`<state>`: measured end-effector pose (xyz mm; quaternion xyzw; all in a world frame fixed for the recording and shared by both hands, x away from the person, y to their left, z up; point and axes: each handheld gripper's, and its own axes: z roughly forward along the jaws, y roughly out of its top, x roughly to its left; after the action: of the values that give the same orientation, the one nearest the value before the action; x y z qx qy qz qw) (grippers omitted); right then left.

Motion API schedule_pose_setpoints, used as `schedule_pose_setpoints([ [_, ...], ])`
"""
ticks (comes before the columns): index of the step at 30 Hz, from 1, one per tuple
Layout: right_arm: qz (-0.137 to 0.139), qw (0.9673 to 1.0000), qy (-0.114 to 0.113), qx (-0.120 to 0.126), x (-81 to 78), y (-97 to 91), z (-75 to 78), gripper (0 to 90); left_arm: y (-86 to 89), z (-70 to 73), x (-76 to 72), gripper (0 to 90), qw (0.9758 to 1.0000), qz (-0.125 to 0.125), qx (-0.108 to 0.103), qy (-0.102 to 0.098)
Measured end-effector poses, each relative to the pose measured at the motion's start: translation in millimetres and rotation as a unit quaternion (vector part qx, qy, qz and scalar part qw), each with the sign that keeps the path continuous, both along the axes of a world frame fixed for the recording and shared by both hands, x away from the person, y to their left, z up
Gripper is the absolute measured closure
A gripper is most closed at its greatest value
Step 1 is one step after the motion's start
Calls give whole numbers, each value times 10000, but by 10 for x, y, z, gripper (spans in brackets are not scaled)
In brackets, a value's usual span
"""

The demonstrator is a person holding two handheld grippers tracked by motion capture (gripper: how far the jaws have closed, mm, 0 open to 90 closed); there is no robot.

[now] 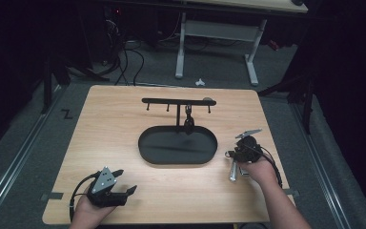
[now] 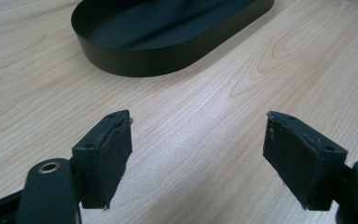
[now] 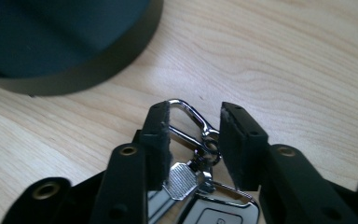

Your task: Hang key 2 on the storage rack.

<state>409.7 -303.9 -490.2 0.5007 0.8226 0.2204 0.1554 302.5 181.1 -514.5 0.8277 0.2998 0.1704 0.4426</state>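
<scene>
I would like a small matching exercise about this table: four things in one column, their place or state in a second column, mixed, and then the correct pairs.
Things:
1. left gripper
2. right gripper
3. black tray
4. hook rack

States:
A. stands at the tray's far side
B. open, nothing between the jaws
C. jaws around a silver keyring clip
D. oval, at the table's middle

Pairs: 1-B, 2-C, 3-D, 4-A

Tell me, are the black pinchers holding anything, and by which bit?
The right gripper has its jaws either side of a shiny silver keyring clip; whether they squeeze it cannot be told. The left gripper holds nothing.
</scene>
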Motion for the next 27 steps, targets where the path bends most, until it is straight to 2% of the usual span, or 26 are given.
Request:
schedule_pose_setpoints([
  [1, 35, 9999, 85, -54, 18, -5, -9, 601, 6, 0, -1, 241, 10000, 13, -6, 6],
  [2, 88, 9996, 264, 1, 47, -22, -32, 563, 21, -3, 3, 242, 10000, 33, -43, 35],
  [3, 88, 9996, 264, 1, 47, -22, -32, 563, 21, -3, 3, 242, 10000, 33, -43, 35],
  [4, 74, 9993, 363, -6, 73, -38, -55, 537, 28, -4, 6, 242, 10000, 52, -57, 33],
  [7, 101, 9991, 415, 0, 91, -39, -83, 544, 32, -7, 7, 242, 9999, 69, -65, 42],
  [8, 185, 9990, 391, -66, 90, -23, -108, 581, 34, -9, 8, 242, 9999, 69, -72, 58],
  [9, 185, 9990, 391, -66, 90, -23, -108, 581, 32, -10, 6, 242, 9999, 61, -54, 63],
  [10, 229, 9991, 353, -54, 86, -11, -109, 637, 25, -7, 1, 242, 10000, 49, -33, 45],
  [11, 229, 9991, 353, -54, 86, -11, -109, 637, 25, -7, 1, 242, 10000, 49, -33, 45],
  [12, 253, 9991, 348, -65, 81, 3, -106, 706, 22, -3, -5, 242, 10000, 58, -61, 31],
  [17, 250, 9991, 342, -30, 53, 27, -106, 755, 8, -7, -10, 242, 10000, 28, -18, 48],
  [19, 160, 9993, 302, 147, 33, 13, -99, 832, 7, -2, -13, 242, 10000, 11, -17, 40],
  [22, 36, 9993, 319, 210, 18, 0, -100, 833, 9, 8, -20, 242, 10000, -7, -20, 30],
  [27, 6, 9992, 317, 227, 25, 12, -101, 833, -1, 1, -8, 242, 10000, -31, -9, 32],
])
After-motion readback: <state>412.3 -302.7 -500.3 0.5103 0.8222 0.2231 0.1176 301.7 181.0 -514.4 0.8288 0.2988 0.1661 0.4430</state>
